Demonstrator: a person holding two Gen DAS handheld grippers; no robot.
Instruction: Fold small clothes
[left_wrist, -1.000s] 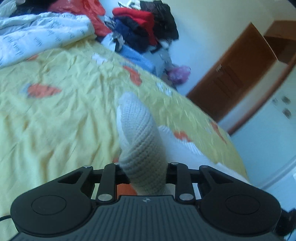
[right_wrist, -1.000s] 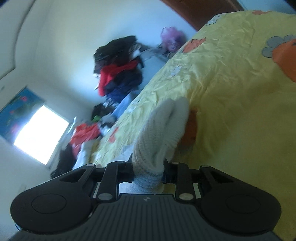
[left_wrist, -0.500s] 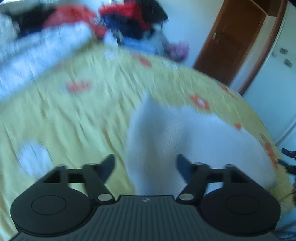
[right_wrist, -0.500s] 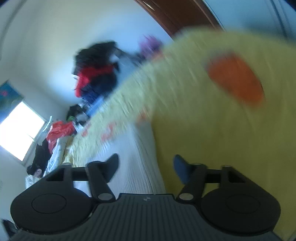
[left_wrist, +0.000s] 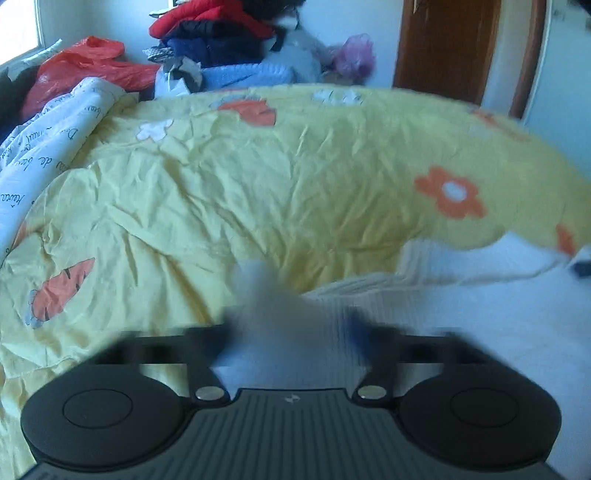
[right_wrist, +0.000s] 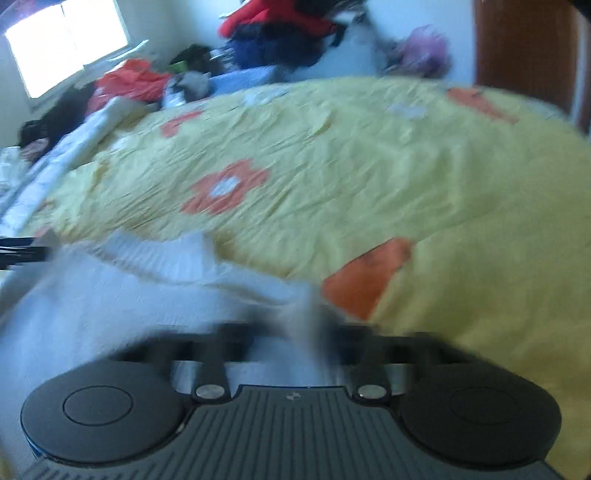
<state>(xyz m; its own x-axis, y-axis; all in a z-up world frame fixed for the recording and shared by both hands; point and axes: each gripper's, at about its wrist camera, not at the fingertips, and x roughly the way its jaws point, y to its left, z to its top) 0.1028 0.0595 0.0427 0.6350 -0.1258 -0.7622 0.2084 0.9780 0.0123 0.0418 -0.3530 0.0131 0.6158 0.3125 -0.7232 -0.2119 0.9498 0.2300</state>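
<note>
A white knitted garment (left_wrist: 461, 314) lies on the yellow flowered bedsheet (left_wrist: 258, 177), spread low and to the right in the left wrist view. My left gripper (left_wrist: 291, 328) is blurred, its jaws closing on a fold of the garment. In the right wrist view the same garment (right_wrist: 110, 295) lies low and to the left. My right gripper (right_wrist: 295, 332) is also blurred, its jaws closing around a raised edge of the garment. The fingertips of both are smeared by motion.
A white printed blanket (left_wrist: 48, 147) is bunched along the left of the bed. A pile of red, dark and blue clothes (left_wrist: 214, 33) and a red bag (left_wrist: 85, 66) sit behind the bed. A brown door (left_wrist: 447, 48) is at the back right.
A second ago both grippers held the garment shut and raised. Half a second ago both were open with the garment dropping flat. Now both jaws are closing on its near edge.
</note>
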